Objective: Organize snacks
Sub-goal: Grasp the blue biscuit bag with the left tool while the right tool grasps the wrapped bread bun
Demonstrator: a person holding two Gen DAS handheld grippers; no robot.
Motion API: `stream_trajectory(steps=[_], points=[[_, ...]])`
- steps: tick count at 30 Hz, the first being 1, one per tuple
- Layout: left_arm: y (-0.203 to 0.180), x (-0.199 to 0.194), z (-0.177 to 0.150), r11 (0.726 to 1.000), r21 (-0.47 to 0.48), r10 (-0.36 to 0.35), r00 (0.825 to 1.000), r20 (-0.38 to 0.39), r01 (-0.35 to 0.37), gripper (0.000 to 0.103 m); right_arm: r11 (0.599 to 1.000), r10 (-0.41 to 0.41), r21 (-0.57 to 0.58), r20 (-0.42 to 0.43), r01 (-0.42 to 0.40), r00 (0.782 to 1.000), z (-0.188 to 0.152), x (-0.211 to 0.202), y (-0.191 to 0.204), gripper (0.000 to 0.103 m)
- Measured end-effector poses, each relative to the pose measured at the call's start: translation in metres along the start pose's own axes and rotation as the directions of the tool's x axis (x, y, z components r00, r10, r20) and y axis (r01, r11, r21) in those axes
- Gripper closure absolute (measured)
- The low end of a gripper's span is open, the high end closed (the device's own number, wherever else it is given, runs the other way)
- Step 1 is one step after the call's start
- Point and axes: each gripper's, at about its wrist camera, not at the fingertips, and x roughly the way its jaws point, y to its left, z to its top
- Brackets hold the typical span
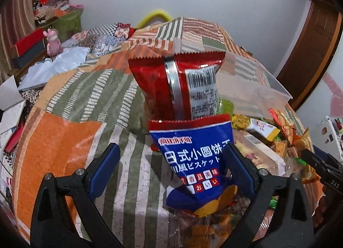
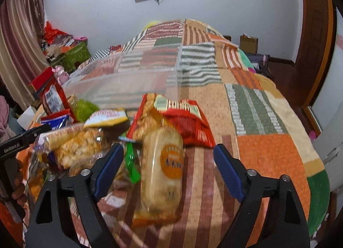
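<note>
In the left wrist view a blue biscuit bag (image 1: 193, 158) stands upright between the fingers of my left gripper (image 1: 171, 147). It sits close against the right-hand finger and far from the left-hand one, so the gripper is open. A red snack bag (image 1: 171, 85) stands behind it, back side showing. In the right wrist view my right gripper (image 2: 169, 148) is open around a pale yellow cracker pack (image 2: 163, 168) lying on the quilt, with a gap on both sides. A red and orange bag (image 2: 188, 123) lies just beyond it. A green wrapper (image 2: 131, 164) lies by the left finger.
A clear plastic bin (image 2: 128, 80) sits on the patchwork quilt (image 2: 268, 158) behind the snack pile (image 2: 72, 147). The same bin (image 1: 257, 89) shows to the right of the red bag. Cluttered boxes and a pink figurine (image 1: 52, 42) line the bed's left side. A wooden door (image 2: 315, 44) is on the right.
</note>
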Motion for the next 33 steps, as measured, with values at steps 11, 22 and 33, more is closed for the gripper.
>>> stream_trajectory(steps=[11,22,33], points=[[-0.012,-0.008,-0.011,0.999,0.023,-0.031,0.997,-0.064,0.033,0.005,0.999,0.030,0.021,-0.022,-0.029,0.999,-0.004,-0.002,-0.005,0.062],[-0.033,0.006,-0.015,0.994,0.092,-0.052,0.990,-0.130,0.064,0.006,0.999,0.031,0.023,-0.036,-0.030,0.999,-0.004,0.000,-0.004,0.069],[-0.032,0.008,-0.021,0.996,0.084,-0.023,0.994,-0.109,0.032,0.036,0.994,0.066,0.097,-0.067,-0.060,0.996,-0.010,0.003,-0.023,0.045]])
